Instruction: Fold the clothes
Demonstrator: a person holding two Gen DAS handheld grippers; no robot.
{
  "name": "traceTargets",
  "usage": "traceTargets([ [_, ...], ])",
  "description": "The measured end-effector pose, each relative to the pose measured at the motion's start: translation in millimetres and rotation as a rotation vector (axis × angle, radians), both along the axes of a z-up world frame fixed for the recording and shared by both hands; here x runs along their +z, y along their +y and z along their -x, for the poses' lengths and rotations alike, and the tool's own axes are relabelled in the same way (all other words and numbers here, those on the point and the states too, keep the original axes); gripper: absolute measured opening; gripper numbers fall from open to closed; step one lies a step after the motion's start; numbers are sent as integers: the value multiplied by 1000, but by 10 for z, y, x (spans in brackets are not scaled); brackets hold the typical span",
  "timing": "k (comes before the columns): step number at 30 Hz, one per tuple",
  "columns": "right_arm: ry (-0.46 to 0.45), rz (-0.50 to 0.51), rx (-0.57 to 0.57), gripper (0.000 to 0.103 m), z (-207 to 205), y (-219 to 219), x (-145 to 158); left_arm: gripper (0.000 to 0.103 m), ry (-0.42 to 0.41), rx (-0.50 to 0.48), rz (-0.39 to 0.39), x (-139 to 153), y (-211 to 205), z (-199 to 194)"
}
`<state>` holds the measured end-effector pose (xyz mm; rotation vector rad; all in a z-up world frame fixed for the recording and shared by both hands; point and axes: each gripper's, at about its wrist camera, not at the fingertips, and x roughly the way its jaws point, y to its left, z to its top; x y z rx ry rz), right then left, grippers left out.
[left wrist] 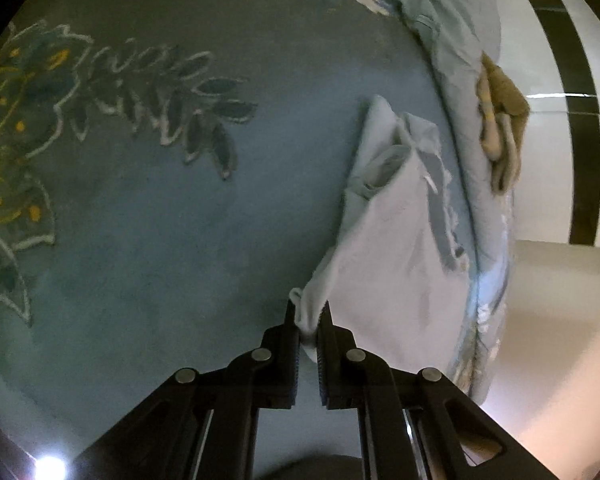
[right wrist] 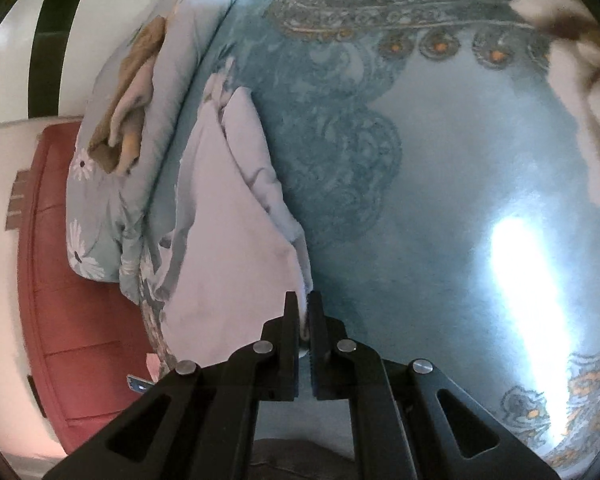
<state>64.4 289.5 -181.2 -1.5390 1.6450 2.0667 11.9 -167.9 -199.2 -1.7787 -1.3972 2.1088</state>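
Currently both tools are clamping the pale blue garment (left wrist: 384, 240): the left gripper (left wrist: 309, 320) is pinching one bunched corner, the right gripper (right wrist: 304, 316) another edge, jaws nearly closed on fabric. The garment is lying on the teal patterned bedspread (left wrist: 160, 220), just beside the floral quilt (right wrist: 100, 208) at its edge.

Risks, as judgement: the thin pinch is likely slipping if tension is rising unevenly; loose folds could be dragging and creasing the fold.

Count: two grippers, one pale garment, one tan garment (right wrist: 132, 92) on the quilt, one quilt.
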Motion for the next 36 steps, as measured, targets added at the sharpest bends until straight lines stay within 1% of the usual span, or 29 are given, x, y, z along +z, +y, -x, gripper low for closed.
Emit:
traceTargets([
  [2, 7, -13, 27, 4, 25, 8, 18, 9, 26, -33, -13, 51, -16, 22],
  [4, 10, -26, 41, 7, 33, 19, 43, 11, 44, -74, -10, 110, -30, 45],
  [7, 8, -35, 91, 7, 19, 59, 87, 15, 58, -150, 80, 187, 28, 259],
  [11, 11, -174, 138, 7, 45, 239, 288, 20, 104, -232, 199, 361, -49, 485],
  [13, 18, -214, 156, 8, 212, 313, 317, 22, 117, -274, 256, 405, -54, 683],
  [17, 64, -250, 211, 8, 837, 269, 378, 25, 137, -372, 364, 428, 140, 1276],
  [18, 72, -256, 225, 11, 972, 241, 391, 28, 149, -402, 395, 437, 218, 1433],
  [19, 82, -267, 245, 13, 1106, 216, 394, 33, 158, -430, 419, 431, 287, 1556],
  [21, 93, -293, 282, 24, 1349, 172, 382, 36, 163, -477, 456, 393, 394, 1729],
  [23, 84, -311, 303, 27, 1551, 162, 324, 38, 171, -529, 496, 338, 506, 1889],
  [24, 79, -317, 310, 27, 1633, 150, 297, 42, 166, -548, 507, 304, 538, 1945],
  [25, 70, -326, 314, 27, 1691, 154, 263, 43, 153, -560, 511, 266, 549, 1979],
  [27, 52, -336, 320, 27, 1800, 153, 191, 43, 132, -559, 476, 193, 569, 2067],
  [29, 46, -321, 321, 27, 1881, 144, 120, 42, 130, -534, 443, 159, 575, 2136],
  [31, 45, -324, 321, 27, 1924, 130, 100, 38, 127, -495, 433, 154, 544, 2182],
  [32, 50, -325, 324, 27, 1946, 120, 101, 33, 122, -477, 422, 153, 525, 2205],
  [33, 56, -326, 328, 20, 1963, 115, 107, 21, 115, -465, 412, 150, 508, 2225],
  [34, 62, -328, 332, 12, 1983, 108, 118, 13, 110, -451, 403, 148, 485, 2246],
  [35, 71, -330, 341, 3, 2003, 102, 131, 11, 111, -436, 396, 153, 457, 2269],
  [36, 72, -339, 349, 3, 2019, 101, 143, 10, 116, -420, 387, 162, 428, 2292],
])
